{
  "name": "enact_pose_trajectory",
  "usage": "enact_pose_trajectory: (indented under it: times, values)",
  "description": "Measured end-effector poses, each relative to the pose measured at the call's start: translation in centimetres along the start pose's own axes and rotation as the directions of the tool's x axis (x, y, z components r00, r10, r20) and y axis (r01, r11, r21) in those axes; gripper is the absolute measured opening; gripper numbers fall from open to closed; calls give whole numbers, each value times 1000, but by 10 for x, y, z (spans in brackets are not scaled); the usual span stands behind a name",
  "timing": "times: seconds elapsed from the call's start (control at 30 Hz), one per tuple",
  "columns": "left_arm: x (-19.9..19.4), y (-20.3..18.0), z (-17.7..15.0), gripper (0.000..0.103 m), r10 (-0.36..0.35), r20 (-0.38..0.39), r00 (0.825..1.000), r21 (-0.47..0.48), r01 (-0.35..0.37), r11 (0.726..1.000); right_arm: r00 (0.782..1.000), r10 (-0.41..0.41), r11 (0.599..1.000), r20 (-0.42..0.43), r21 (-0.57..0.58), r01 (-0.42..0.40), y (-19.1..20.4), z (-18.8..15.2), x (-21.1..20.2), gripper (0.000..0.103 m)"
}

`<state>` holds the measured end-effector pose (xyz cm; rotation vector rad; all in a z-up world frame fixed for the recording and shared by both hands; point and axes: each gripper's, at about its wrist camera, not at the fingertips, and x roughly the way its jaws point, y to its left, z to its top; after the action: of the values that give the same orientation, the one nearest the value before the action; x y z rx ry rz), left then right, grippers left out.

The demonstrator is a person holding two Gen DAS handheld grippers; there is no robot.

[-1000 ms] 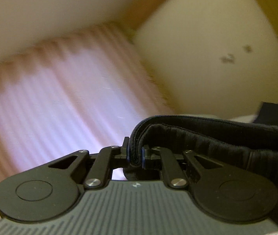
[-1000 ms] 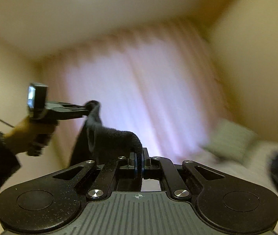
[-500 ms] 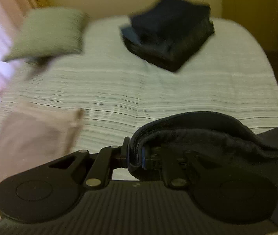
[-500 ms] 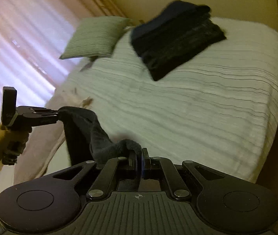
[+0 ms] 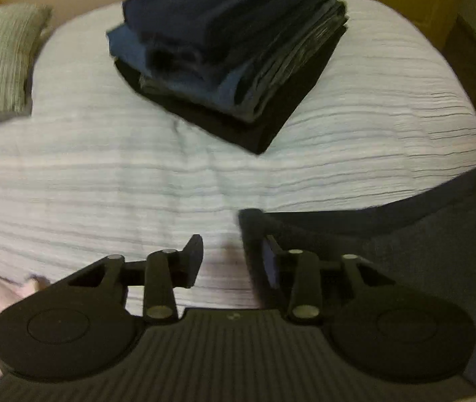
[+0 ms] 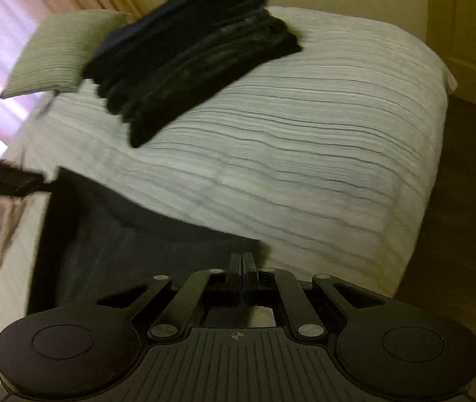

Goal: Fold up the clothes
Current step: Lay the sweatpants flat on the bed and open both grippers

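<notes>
Left wrist: the left gripper is hovering with jaws spread wide, gripping nothing; the dark garment is lying on the striped bedspread, touching its right finger. Right wrist: the right gripper is pinching the garment's edge, jaws closed. Soft, limp knit, best taken by corners. The folded clothes stack is sitting behind.
</notes>
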<state>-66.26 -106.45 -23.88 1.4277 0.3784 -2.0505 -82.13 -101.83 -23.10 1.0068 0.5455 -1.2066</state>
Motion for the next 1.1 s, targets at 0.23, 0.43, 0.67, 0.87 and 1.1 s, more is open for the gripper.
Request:
enact_pose_trajectory:
  times: [0.23,0.43,0.67,0.87,1.1]
  values:
    - [-40,22,-78,45,20,-12,1000,-179,-22,984,998,-10,991,-54,-135,2,30,-2,18,3]
    - [-126,28,-224,49,123,-75,990,-336,-141,931,986,91,945,-141,-301,-130,111,-35,36,7]
    - [-223,9,-433,52,200,-234,951,-468,-291,834,966,143,786,-217,-569,-244,220,-117,35,78]
    - [-277,-37,-573,52,235,-339,911,-477,-382,792,941,139,446,-307,-829,-337,308,-218,20,78]
    - [-274,-97,-647,57,343,-351,871,-289,-449,845,949,91,17,-301,-952,-304,359,-316,25,78]
